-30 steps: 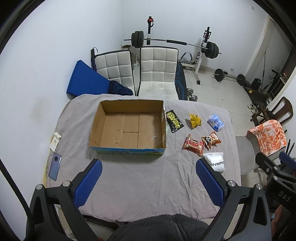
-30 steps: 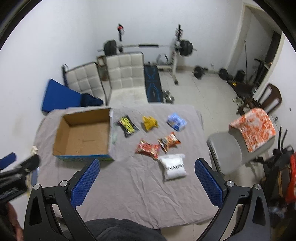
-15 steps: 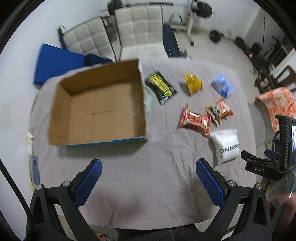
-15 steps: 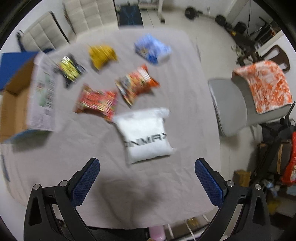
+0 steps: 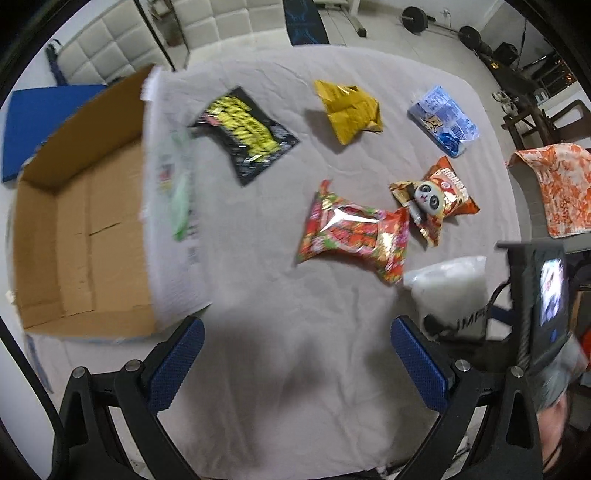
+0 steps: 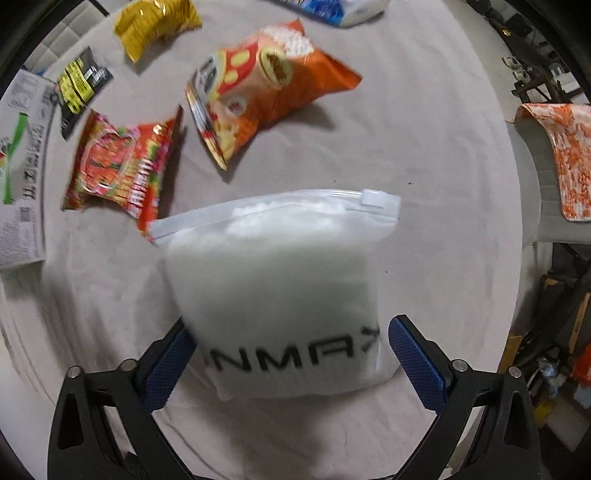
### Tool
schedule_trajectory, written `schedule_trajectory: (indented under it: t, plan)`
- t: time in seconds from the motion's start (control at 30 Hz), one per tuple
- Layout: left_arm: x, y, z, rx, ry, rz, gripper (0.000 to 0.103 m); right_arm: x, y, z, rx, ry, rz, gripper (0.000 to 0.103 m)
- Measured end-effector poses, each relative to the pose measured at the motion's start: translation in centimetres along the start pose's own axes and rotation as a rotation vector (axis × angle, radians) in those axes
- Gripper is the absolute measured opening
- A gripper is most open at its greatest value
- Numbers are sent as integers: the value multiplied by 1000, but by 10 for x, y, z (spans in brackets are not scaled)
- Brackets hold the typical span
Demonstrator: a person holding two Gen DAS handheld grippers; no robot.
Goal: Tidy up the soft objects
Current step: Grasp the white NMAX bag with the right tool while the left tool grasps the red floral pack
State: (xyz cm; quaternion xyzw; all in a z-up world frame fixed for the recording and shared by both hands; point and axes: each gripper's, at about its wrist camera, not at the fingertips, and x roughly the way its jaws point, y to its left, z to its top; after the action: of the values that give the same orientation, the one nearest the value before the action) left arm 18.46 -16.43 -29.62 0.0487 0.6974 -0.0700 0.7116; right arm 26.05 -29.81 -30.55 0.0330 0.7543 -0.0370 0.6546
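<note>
Grey-clothed table [image 5: 295,369], white quilted chairs [image 5: 110,48] behind, tiled floor [image 5: 388,33] with barbell weights [image 5: 415,20].

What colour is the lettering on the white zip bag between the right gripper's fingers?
Black, on the white zip bag; clearest in the right wrist view.

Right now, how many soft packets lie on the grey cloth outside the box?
6: black-yellow packet beside the cardboard box, yellow packet, blue packet, orange panda packet, red packet, white zip bag between the right tongs.
</note>
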Motion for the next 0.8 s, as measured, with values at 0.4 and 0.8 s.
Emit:
schedule_trajectory:
  t: [0.4,0.8]
  plan:
    - [89,-50,66,123,153,-8,103,28,-67,-2,131,38,14,86]
    - [137,-44,86,109,220,-28,102,61,-71,-9,150,61,-12,86]
